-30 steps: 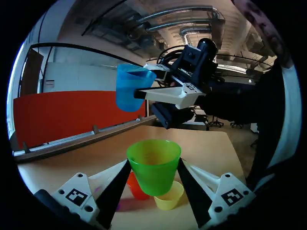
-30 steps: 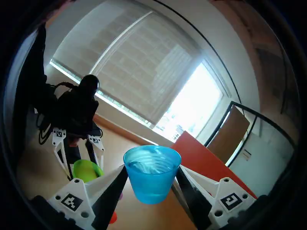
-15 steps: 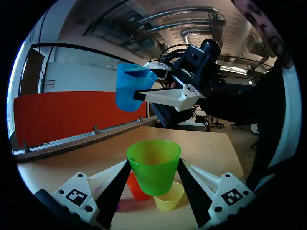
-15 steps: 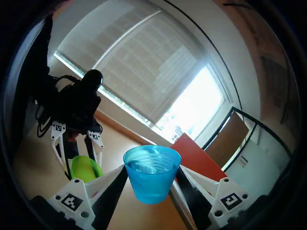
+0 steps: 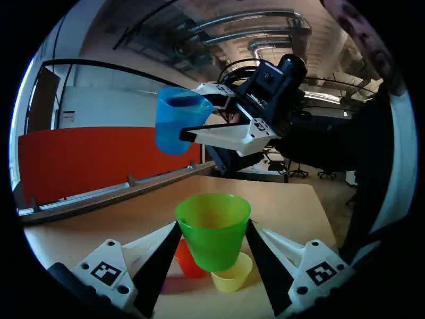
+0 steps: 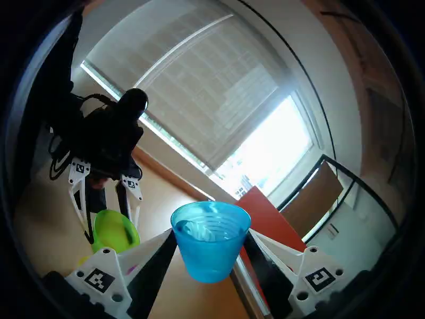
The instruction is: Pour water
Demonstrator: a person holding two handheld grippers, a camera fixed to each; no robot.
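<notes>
in the left gripper view, the right gripper (image 5: 184, 118) grasps the blue cup (image 5: 172, 127), raised up and left of the green cup (image 5: 212, 239). a red cup (image 5: 187, 260) stands on the wooden table (image 5: 287, 204). the left gripper (image 5: 211, 234) clamps the upright green cup between both fingers, and a yellow cup (image 5: 232, 273) stands lower right. in the right gripper view, water shows inside the blue cup.
</notes>
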